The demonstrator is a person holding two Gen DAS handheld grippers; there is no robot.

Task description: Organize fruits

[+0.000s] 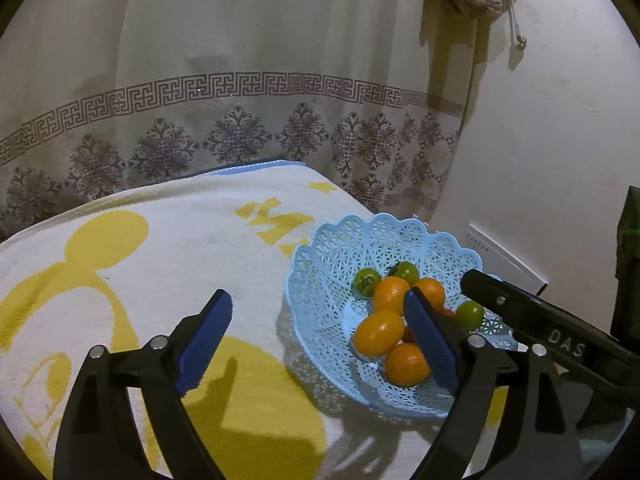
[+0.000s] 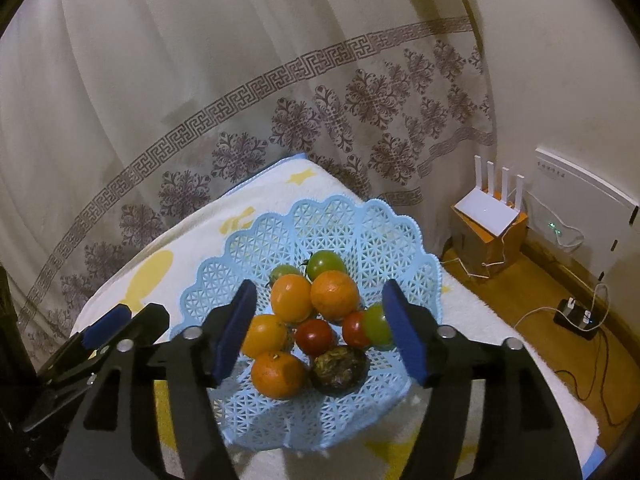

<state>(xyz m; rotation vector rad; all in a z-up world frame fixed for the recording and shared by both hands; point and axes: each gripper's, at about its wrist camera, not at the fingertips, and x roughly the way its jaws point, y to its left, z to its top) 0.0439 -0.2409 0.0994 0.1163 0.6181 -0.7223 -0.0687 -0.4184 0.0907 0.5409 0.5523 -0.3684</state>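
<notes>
A light-blue lattice basket (image 1: 316,264) (image 2: 384,224) stands on the white and yellow towel (image 1: 168,248). It holds several fruits: orange ones (image 1: 378,332) (image 2: 334,294), green tomatoes (image 1: 366,282) (image 2: 328,264), red tomatoes (image 2: 316,336) and a dark wrinkled fruit (image 2: 340,368). My left gripper (image 1: 320,332) is open and empty, just left of the basket, its right finger over the rim. My right gripper (image 2: 320,320) is open and empty, above the fruits. It also shows in the left wrist view (image 1: 520,312).
A patterned curtain (image 1: 240,120) hangs behind the towel-covered surface. A white router (image 2: 490,208) on a cardboard box, a white wall box (image 2: 580,216) and a power strip (image 2: 576,316) with cables lie on the wooden floor at the right.
</notes>
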